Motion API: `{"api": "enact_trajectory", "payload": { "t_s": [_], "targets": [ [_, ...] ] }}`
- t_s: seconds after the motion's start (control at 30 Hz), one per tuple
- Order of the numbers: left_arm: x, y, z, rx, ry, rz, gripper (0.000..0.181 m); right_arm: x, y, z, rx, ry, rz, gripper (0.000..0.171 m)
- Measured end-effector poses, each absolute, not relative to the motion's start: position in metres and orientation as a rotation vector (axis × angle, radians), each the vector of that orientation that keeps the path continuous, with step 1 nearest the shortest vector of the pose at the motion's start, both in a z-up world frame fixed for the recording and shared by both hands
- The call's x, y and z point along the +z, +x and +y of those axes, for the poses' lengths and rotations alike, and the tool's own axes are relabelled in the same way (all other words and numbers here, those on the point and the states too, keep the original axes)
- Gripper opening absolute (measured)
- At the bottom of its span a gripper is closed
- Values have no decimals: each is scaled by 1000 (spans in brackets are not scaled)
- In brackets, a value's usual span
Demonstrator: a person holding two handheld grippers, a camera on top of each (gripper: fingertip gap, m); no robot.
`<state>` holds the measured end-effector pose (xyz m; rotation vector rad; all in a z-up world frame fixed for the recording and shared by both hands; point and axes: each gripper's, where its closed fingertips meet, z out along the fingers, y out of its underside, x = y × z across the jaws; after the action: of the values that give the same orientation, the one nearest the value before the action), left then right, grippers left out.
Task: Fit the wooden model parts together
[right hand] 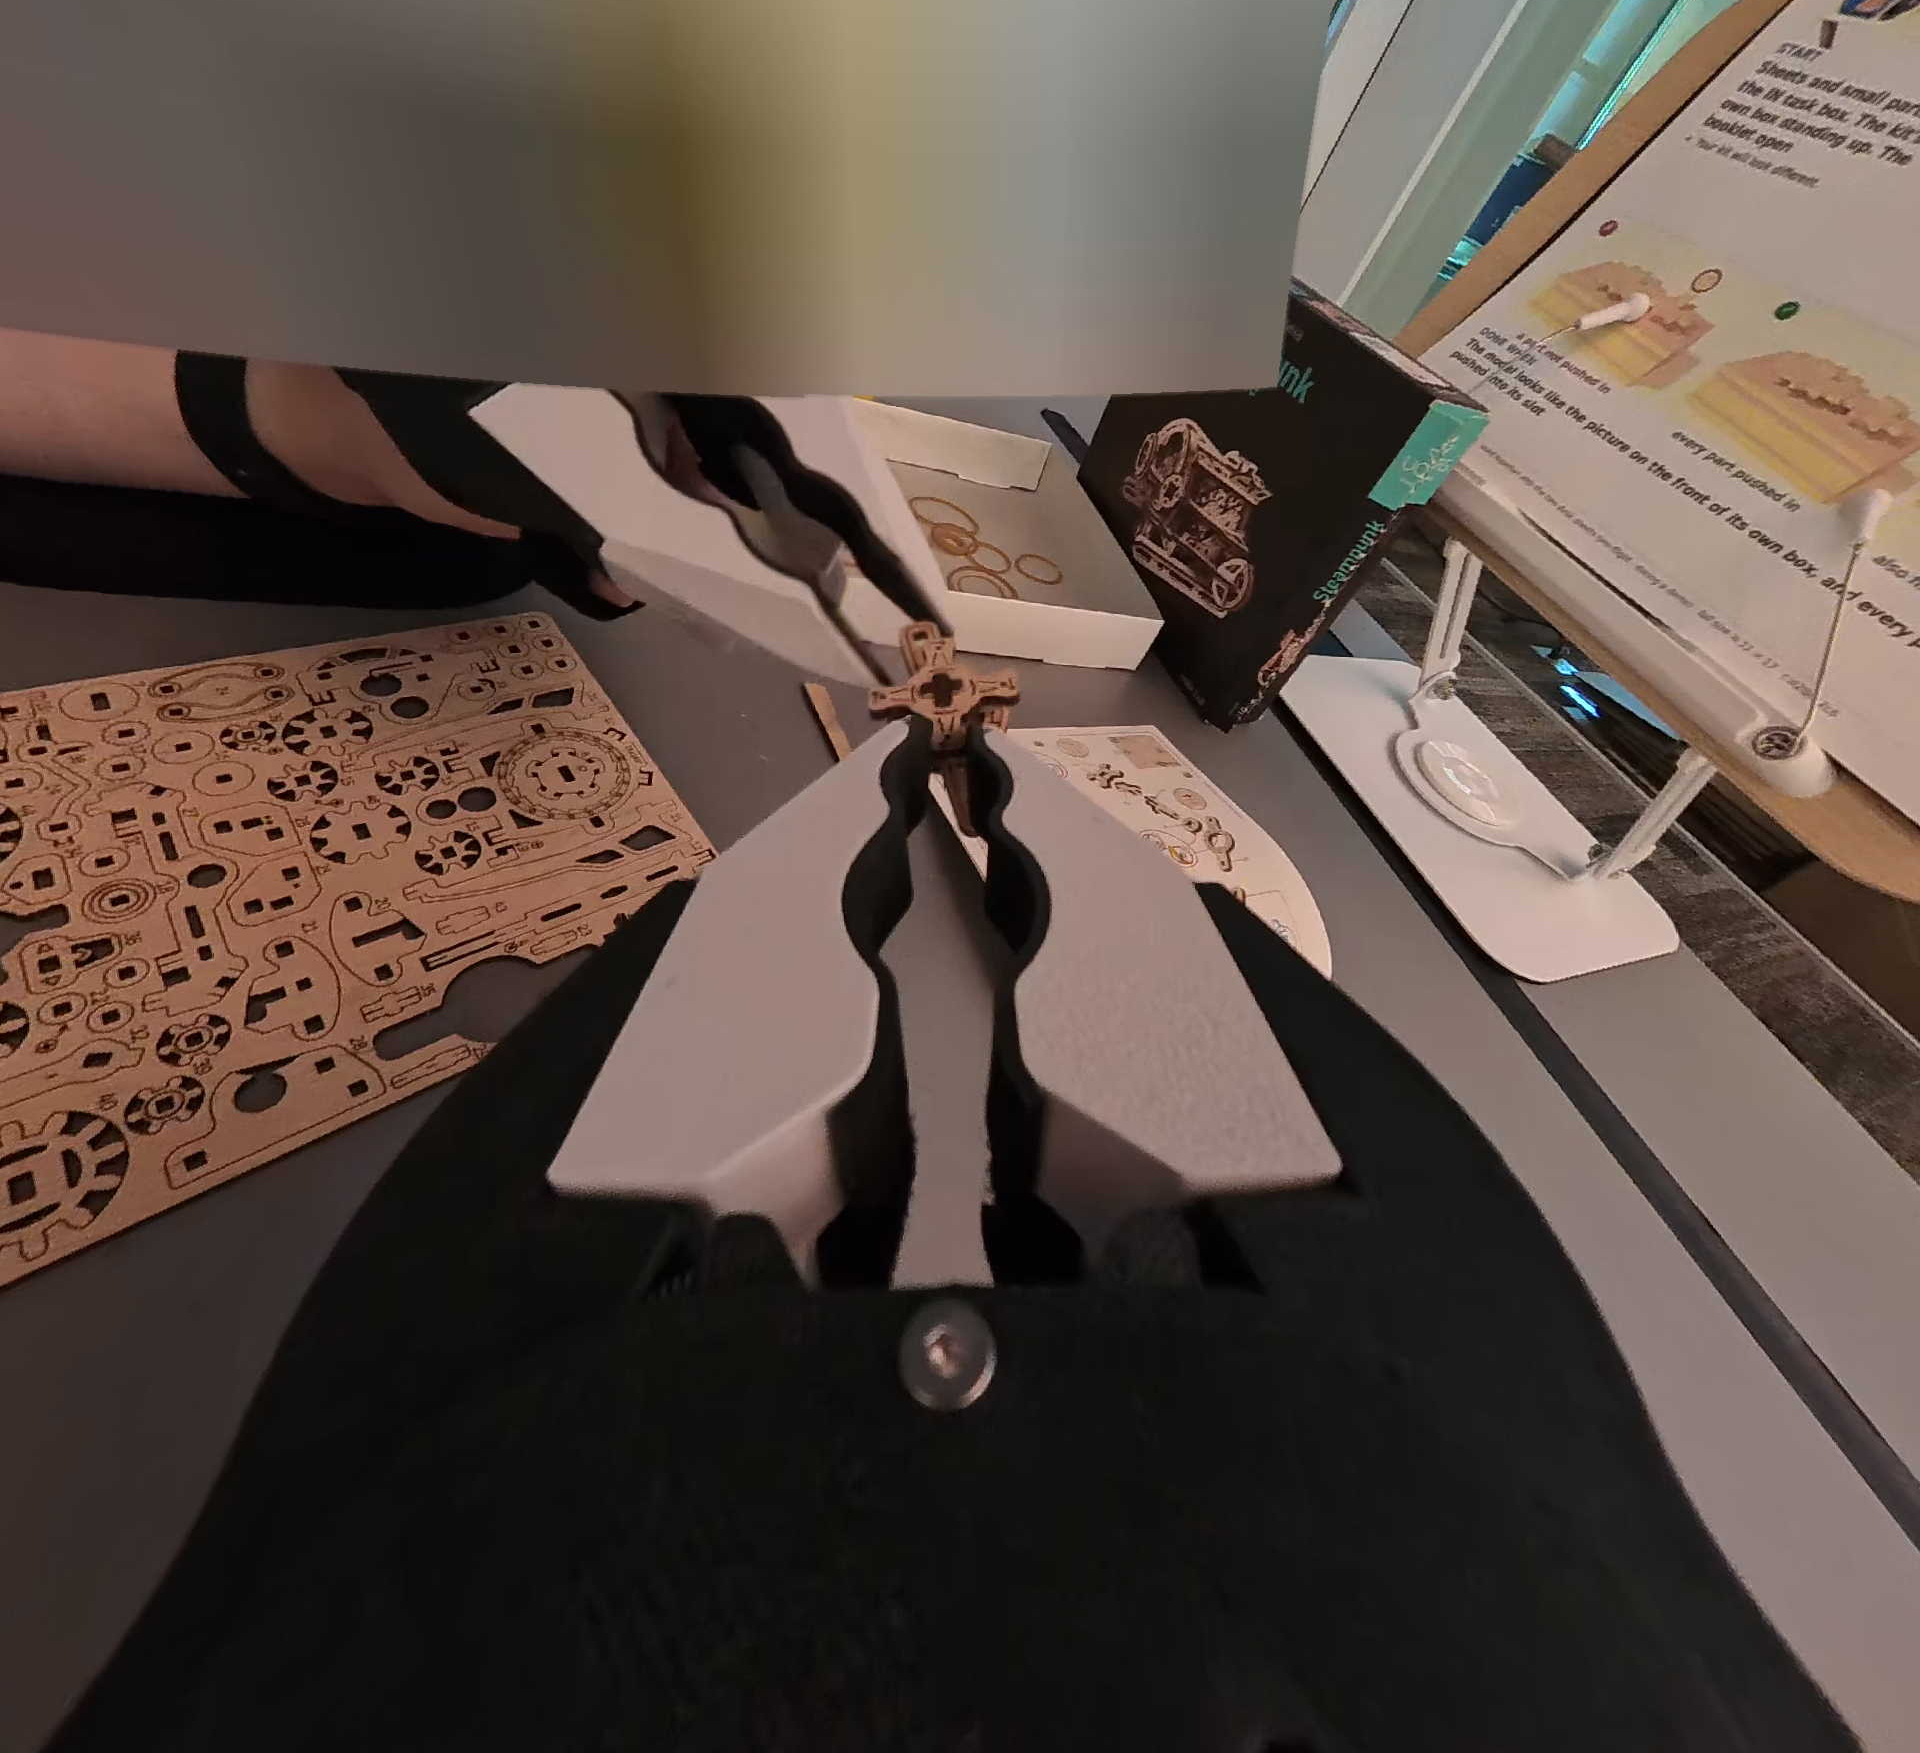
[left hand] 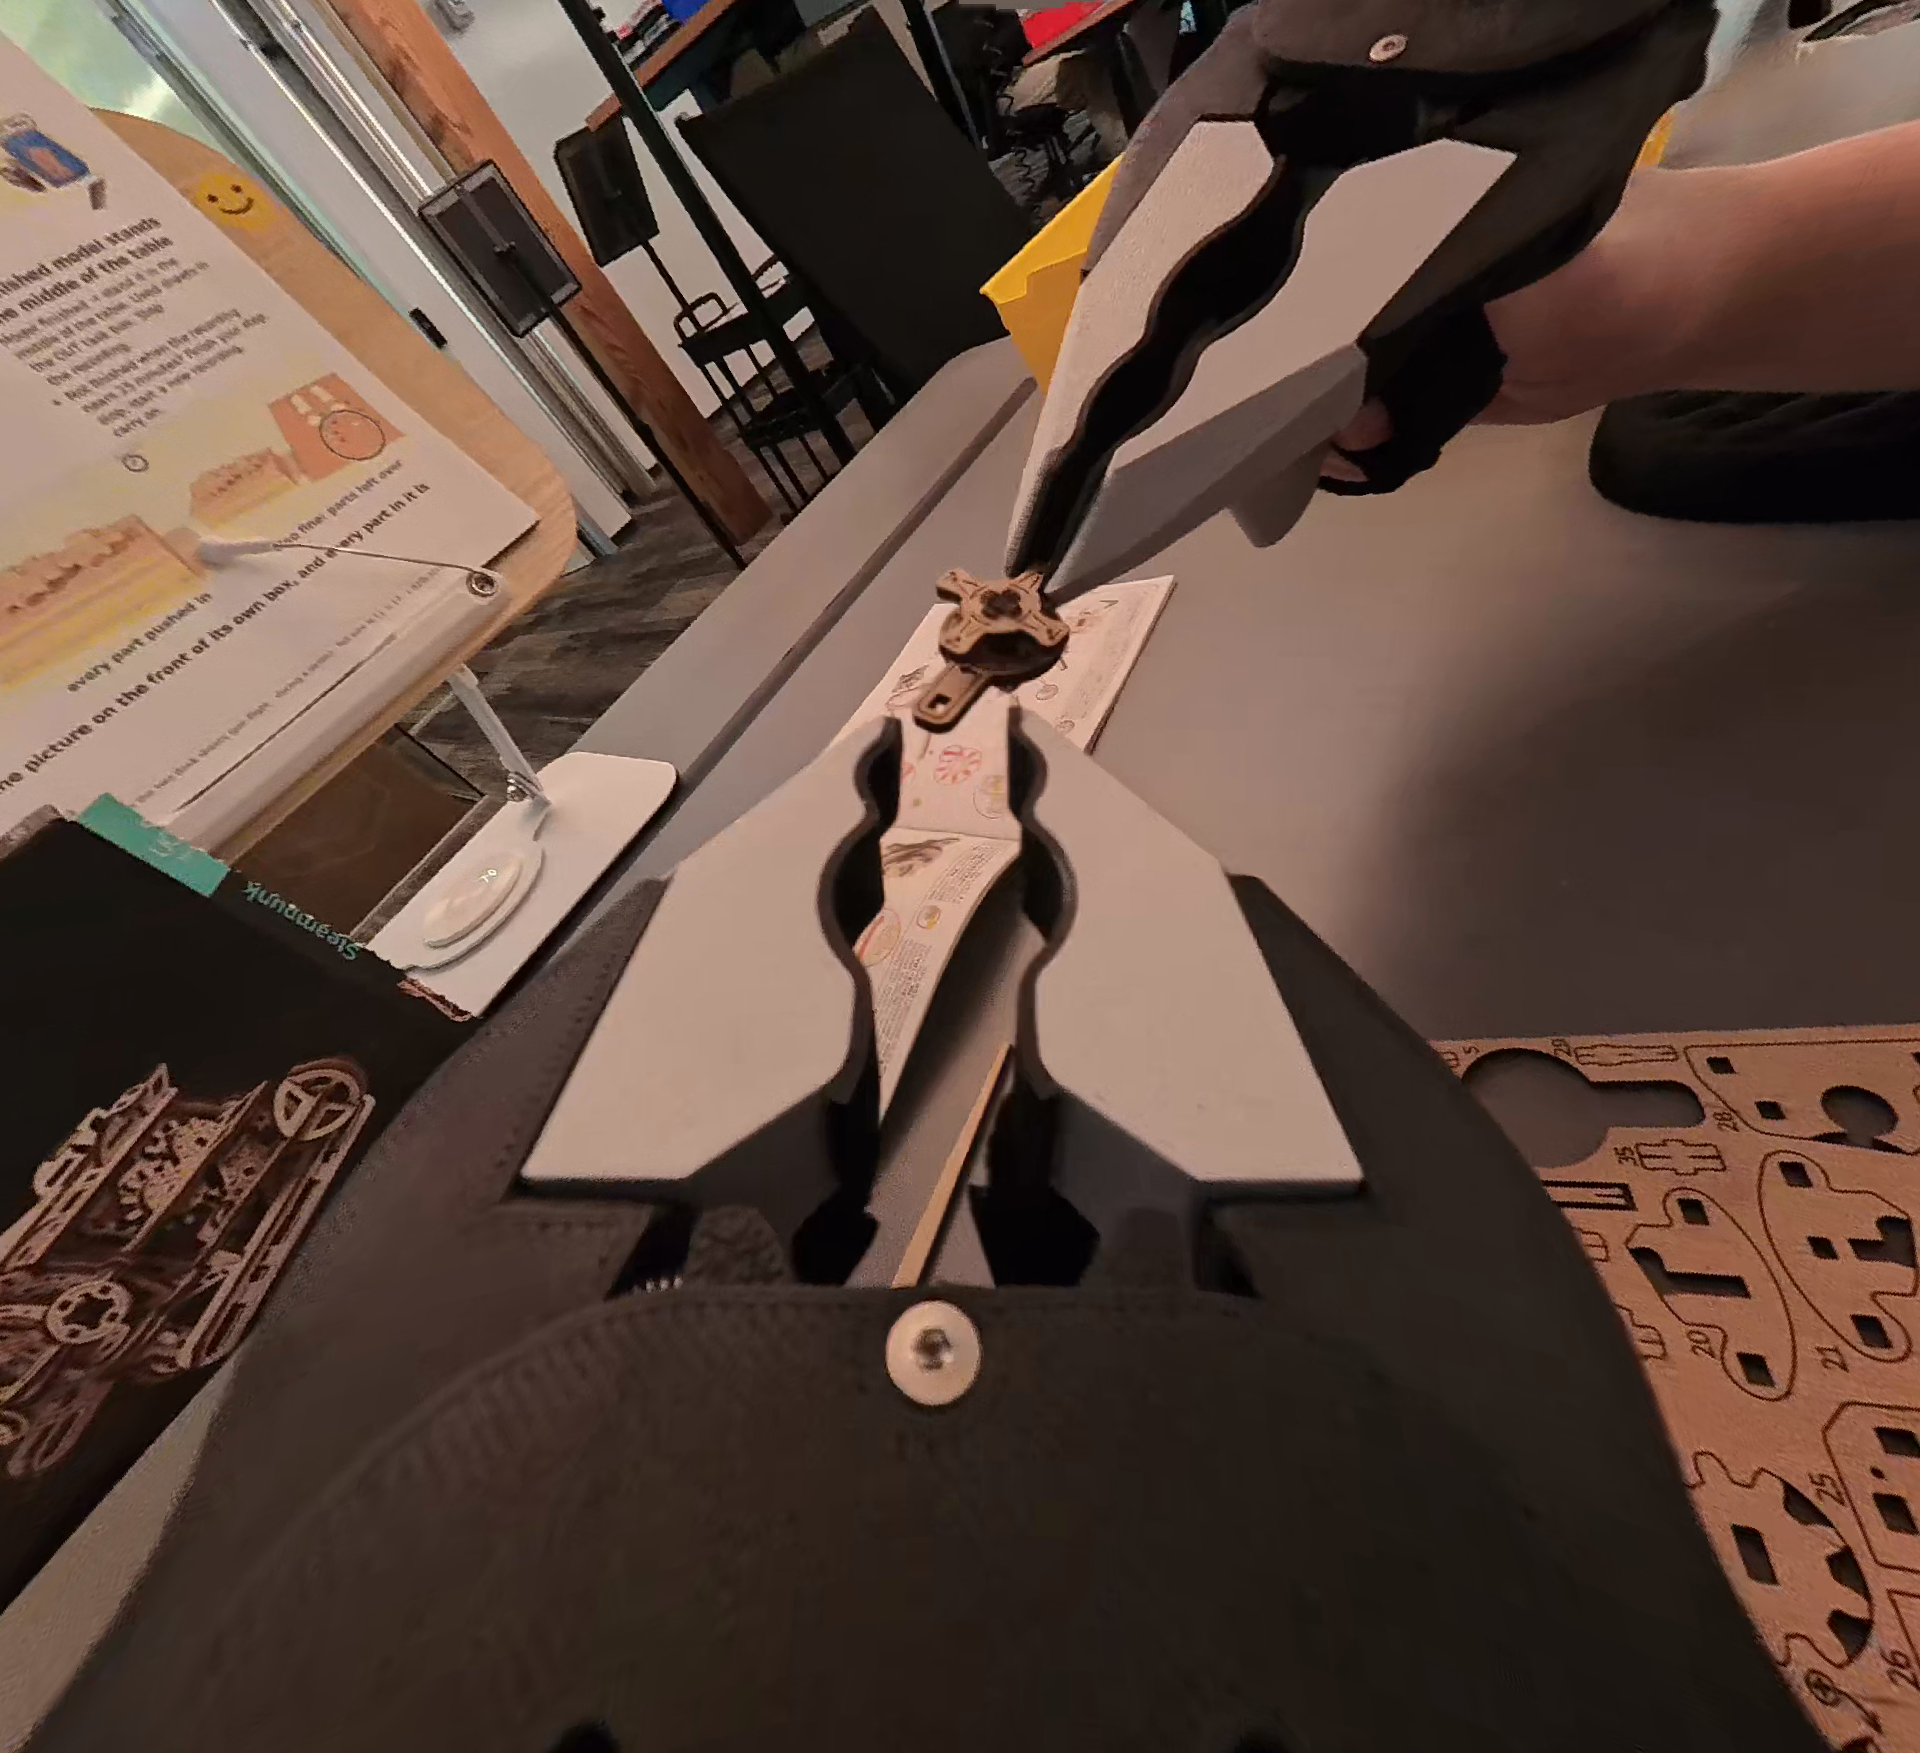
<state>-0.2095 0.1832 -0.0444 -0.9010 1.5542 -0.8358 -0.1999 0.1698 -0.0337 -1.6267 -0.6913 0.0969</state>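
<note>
A small cross-shaped wooden assembly point(left hand: 1000, 631) with a key-like arm is held above the open booklet point(left hand: 1107, 654). My right gripper point(right hand: 943, 739) is shut on its lower arm; in the left wrist view the right gripper point(left hand: 1034, 576) comes in from the upper right and pinches the piece's far edge. My left gripper point(left hand: 954, 721) is open. The end of the key-like arm lies just at its tips, with a gap on both sides. In the right wrist view the left gripper point(right hand: 911, 652) reaches in from the upper left, its fingers apart beside the piece point(right hand: 940, 693).
A laser-cut wooden sheet point(right hand: 260, 872) lies on the grey table, also in the left wrist view point(left hand: 1714, 1288). A black kit box point(right hand: 1247, 540), a white tray point(right hand: 1091, 638) with rings, a thin wooden stick point(right hand: 828, 716) and an instruction stand point(right hand: 1714, 353) are nearby. Less than 4 cm separates the two grippers' tips.
</note>
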Motion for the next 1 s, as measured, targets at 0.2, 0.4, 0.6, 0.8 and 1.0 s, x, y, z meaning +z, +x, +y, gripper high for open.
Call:
{"api": "enact_trajectory", "payload": {
  "t_s": [0.2,0.4,0.6,0.8,1.0],
  "targets": [
    [-47,-210,179,-891,-911,1585,20,-33,-206,164,132,-1599,-740,5],
    [-48,-211,176,-879,-885,1604,11,-35,-209,164,124,-1605,-762,5],
    [-46,-209,180,-861,-918,1566,9,-31,-206,169,101,-1606,-692,5],
    [-43,-208,185,-858,-968,1523,10,-27,-206,173,68,-1604,-641,6],
    [-44,-209,184,-868,-970,1540,10,-29,-208,171,65,-1606,-678,6]
  ]
}}
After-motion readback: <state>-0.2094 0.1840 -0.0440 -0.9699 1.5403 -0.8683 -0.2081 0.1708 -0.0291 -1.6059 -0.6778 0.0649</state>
